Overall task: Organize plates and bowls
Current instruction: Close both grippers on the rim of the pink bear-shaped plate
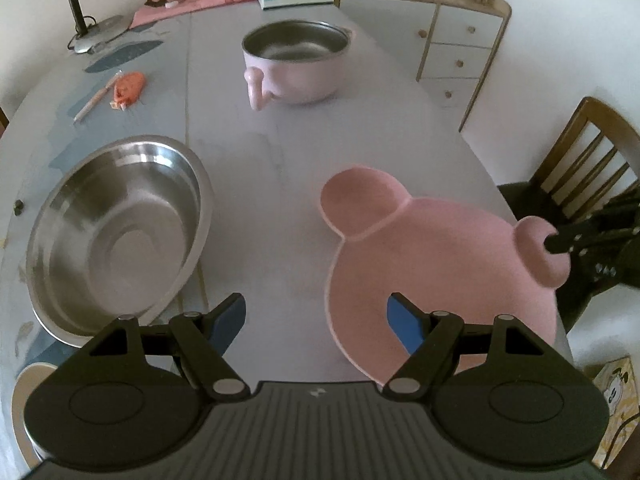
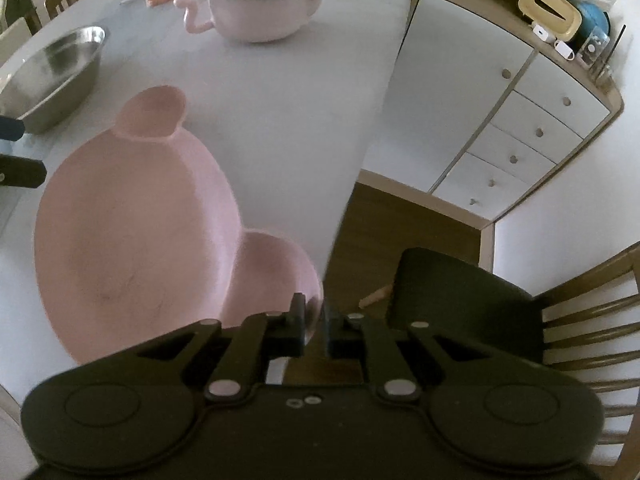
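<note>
Left wrist view: big pale table [image 1: 304,152], white drawer cabinet [image 1: 460,52] and wooden chair [image 1: 588,160] beyond. Steel bowl [image 1: 116,232] w/ pink plate [image 1: 440,264] near edge; right gripper [image 2: 314,318] pinches its ear, left gripper [image 1: 316,320] wide.

The left tool [image 1: 316,322] hangs wide open over the table [image 1: 260,160], with a shiny metal bowl [image 1: 116,236] on one side, a pink bear-shaped plate [image 1: 432,264] on the other that the right tool [image 1: 560,242] pinches by an ear, and a pink pot [image 1: 296,64] farther back.
</note>
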{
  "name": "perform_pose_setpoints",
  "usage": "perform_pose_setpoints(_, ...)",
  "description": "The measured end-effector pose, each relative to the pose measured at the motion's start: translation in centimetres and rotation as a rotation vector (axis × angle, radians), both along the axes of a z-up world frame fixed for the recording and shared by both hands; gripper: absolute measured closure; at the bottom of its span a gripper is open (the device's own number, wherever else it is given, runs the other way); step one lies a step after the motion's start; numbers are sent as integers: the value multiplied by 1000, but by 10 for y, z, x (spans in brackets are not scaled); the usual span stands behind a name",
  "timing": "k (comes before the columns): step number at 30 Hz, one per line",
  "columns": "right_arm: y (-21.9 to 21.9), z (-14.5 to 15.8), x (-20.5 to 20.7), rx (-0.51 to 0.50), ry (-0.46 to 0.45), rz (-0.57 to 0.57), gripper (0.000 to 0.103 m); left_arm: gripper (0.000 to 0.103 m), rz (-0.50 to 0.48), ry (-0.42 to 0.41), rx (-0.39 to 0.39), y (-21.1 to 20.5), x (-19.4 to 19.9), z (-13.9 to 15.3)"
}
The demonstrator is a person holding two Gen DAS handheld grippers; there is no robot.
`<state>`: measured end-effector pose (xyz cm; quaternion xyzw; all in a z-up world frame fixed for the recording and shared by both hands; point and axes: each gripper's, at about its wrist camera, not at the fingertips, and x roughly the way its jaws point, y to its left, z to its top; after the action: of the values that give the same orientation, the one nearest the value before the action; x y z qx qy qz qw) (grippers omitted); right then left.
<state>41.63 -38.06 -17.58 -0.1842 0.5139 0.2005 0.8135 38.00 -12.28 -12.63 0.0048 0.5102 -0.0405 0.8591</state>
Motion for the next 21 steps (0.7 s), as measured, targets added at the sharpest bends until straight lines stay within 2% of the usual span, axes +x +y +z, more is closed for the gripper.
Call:
perform_pose_setpoints(1,-1,2,0,4,2,-20,89,26,-4,0,2,-1,0,-1)
perform_pose_setpoints(2,-3,3,-1,7,-4,-41,80,26,-8,-1,2,-1,1,-1)
perform_pose_setpoints(4,-5,11,-6,27,-17,-71,74,26,-12,-2,5,-2,3,-2)
perform_pose_setpoints(7,-11,21,-19,86,-4,-122,55,26,-10,-7,6,-3,7,-3)
perform_pose_setpoints(8,-11,24,-25,107,-2,-137,53,26,-11,-10,4,-3,7,-3)
perform_pose_setpoints(9,-12,27,-30,126,3,-143,53,26,-14,-12,4,-4,9,-4)
perform_pose_setpoints(11,-11,28,-40,166,32,-162,53,32,-21,-10,13,-6,11,-7)
perform_pose_setpoints(15,-8,15,-52,220,112,-205,55,36,-21,-1,12,-8,16,-12)
perform_pose_setpoints(17,-5,7,-55,234,135,-239,58,47,-28,7,7,-10,17,-16)
perform_pose_setpoints(21,-4,-2,-54,265,165,-314,66,60,-28,22,5,-13,18,-21)
